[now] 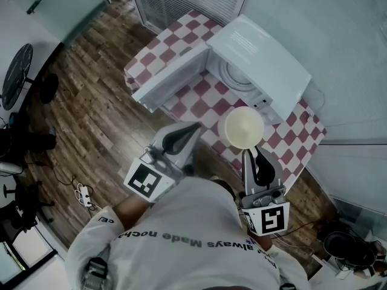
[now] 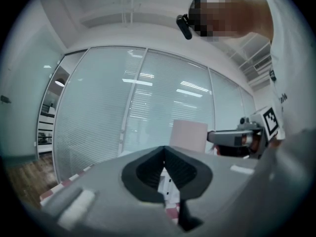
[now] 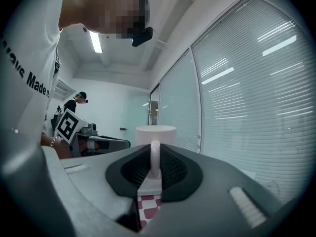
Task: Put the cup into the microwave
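**Status: cup in right gripper, outside the microwave**

1. Legible writing. The person's shirt [image 1: 181, 240] carries a printed line. I read "always Made" in the head view and "Made" in the right gripper view; the rest is unclear. Each gripper's cube shows a black-and-white square marker. I find no brand on the microwave [image 1: 260, 59].

2. Right gripper [image 3: 155, 162]. Its jaws are pinched on the handle of the cup [image 3: 155, 135], which is upright, rim up. In the head view I see this gripper [image 1: 249, 153] extended forward, with the cup [image 1: 242, 127] over the checkered bench [image 1: 187, 26], just in front of the microwave cavity and not inside it. The door [image 1: 172, 80] is swung open to the left.

3. Left gripper [image 2: 164, 154]. Its jaws are pressed together with nothing between them. It [image 1: 195, 128] is held beside the cup, pointing towards the door.
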### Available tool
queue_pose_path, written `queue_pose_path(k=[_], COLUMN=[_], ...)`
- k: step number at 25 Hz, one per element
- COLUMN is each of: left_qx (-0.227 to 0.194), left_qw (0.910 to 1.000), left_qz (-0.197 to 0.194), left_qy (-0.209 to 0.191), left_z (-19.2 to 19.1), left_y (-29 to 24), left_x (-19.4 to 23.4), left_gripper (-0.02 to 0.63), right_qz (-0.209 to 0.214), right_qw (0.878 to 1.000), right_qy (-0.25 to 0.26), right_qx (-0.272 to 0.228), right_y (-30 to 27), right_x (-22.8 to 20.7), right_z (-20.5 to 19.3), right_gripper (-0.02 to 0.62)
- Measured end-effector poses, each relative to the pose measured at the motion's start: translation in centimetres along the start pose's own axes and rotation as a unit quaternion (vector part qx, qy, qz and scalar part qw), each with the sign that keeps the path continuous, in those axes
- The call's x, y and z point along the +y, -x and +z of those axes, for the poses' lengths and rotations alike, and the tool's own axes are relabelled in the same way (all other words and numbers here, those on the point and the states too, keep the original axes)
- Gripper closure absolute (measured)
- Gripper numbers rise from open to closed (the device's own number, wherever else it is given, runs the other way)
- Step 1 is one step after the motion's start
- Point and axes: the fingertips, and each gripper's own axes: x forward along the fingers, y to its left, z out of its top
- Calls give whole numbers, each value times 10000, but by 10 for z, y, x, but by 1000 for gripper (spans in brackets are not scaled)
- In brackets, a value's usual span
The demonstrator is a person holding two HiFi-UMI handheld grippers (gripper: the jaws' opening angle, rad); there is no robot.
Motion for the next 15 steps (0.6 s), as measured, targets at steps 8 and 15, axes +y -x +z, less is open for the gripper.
queue_pose_path(k=[8, 15], left_qx=[81, 142], left_qw=[9995, 9986], left_qz=[-284, -505], left_qy=[81, 114], left_z=[-1, -2], left_y=[-21, -51], left_x=[30, 23], left_gripper=[603, 603], right_qz=[-307, -518], right_qw=[9995, 9986], right_qy=[-12, -63], right_qx=[72, 87], right_y=[-26, -24], right_x=[-10, -35], right_z=[1, -4], right_gripper=[555, 555])
